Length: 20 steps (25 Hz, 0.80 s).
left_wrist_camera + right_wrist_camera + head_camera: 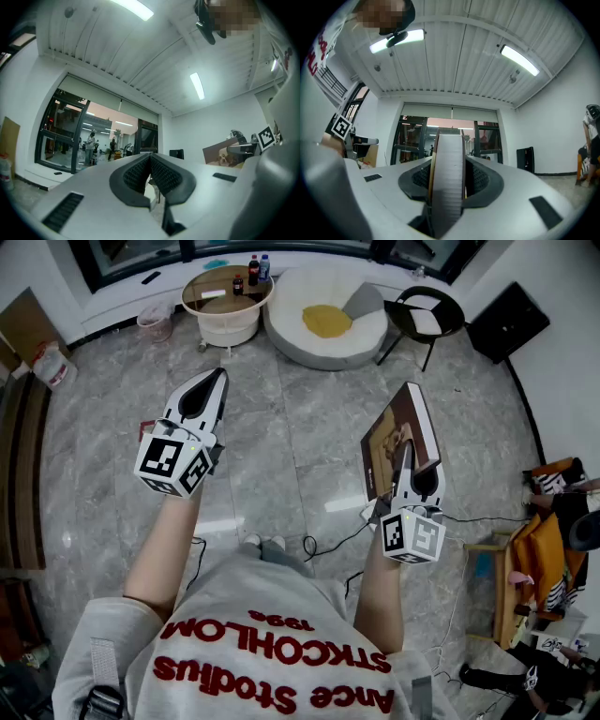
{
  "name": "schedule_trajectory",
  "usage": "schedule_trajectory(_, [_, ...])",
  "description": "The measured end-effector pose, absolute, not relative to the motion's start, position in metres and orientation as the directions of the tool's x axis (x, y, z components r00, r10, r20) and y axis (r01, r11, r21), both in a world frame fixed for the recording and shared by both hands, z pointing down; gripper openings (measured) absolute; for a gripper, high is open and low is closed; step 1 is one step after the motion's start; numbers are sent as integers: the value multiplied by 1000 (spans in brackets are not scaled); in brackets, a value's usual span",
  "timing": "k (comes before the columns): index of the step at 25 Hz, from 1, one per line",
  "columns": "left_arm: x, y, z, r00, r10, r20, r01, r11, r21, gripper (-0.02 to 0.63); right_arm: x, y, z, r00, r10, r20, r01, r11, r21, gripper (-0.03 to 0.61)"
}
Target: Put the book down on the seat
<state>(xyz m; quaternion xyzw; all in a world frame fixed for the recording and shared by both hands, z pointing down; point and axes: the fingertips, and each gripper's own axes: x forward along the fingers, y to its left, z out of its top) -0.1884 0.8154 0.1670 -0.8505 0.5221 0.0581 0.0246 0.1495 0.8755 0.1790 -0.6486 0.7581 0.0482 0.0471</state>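
At the left of the head view, our left gripper (216,379) hangs with its jaws together on nothing. In the upper middle sits the round white seat (291,334), with a yellow cushion (326,320) on it, well apart from both tools. Right of centre, our right gripper (406,450) is clamped on the book (394,432), which stands on edge, long axis pointing up the frame. We judge the seat lies ahead and slightly left of the book, so the right hand carries it there.

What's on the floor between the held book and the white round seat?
Nothing; the head view shows bare floor between book and white round seat.
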Motion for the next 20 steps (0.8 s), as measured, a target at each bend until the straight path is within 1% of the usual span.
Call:
schedule_trajectory(13, [-175, 808, 170, 441, -889, -125, -895, -446, 15, 14, 161, 866, 181, -169, -976, -134, -986, 168, 15, 161])
schedule_trajectory(20, [-163, 794, 177, 430, -895, -120, -900, -435, 17, 14, 175, 851, 184, -196, -968, -154, -980, 200, -13, 161])
